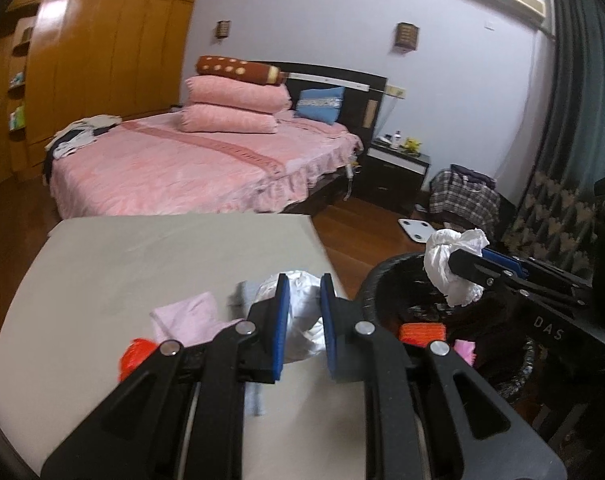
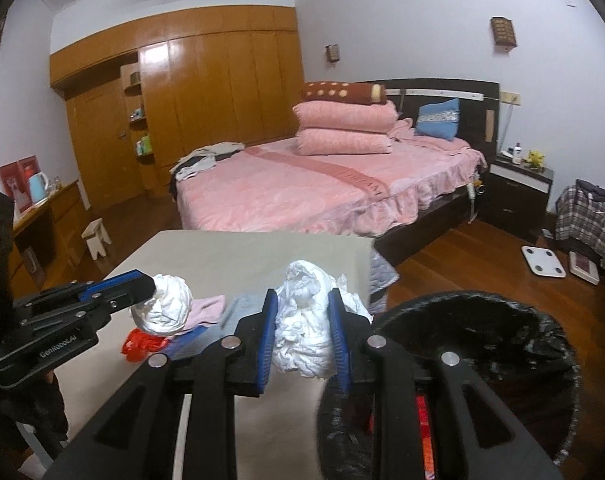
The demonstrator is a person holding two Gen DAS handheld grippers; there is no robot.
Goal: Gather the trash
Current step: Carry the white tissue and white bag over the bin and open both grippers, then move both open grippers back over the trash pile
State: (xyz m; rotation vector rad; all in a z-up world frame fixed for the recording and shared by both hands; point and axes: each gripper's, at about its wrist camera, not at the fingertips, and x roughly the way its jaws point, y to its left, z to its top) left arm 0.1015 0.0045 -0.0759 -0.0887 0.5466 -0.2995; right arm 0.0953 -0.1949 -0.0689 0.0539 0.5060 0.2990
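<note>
Left claw [image 2: 152,286] pinching a white paper wad [image 2: 164,310], lifted above the beige surface [image 1: 122,264]. On the surface beneath: a red scrap [image 2: 140,344], a pink cloth [image 2: 208,308], a grey cloth [image 2: 242,306]. Right claw [image 2: 302,336] clamped on a larger crumpled white tissue [image 2: 302,320], held at the surface's right edge. Bin with black liner [image 2: 482,344] just right of it, beside the surface.
</note>
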